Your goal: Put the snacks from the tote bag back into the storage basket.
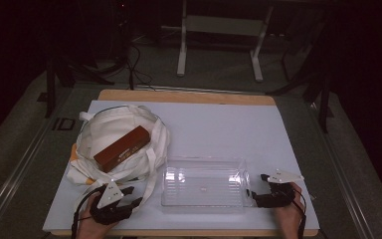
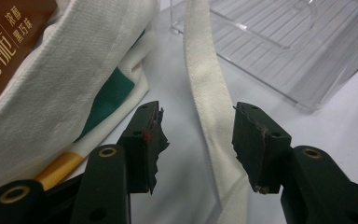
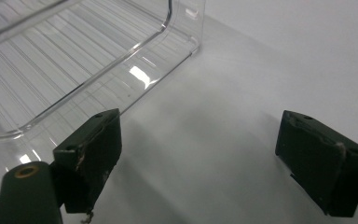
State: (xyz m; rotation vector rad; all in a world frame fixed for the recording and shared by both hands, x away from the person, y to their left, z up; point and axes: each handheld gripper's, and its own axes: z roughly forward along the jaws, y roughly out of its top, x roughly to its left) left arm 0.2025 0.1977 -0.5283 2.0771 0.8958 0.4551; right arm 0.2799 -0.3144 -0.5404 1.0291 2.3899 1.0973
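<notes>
Now the left gripper has its jaws apart with a bag strap between them; the right gripper jaws stand apart beside a clear tray
</notes>
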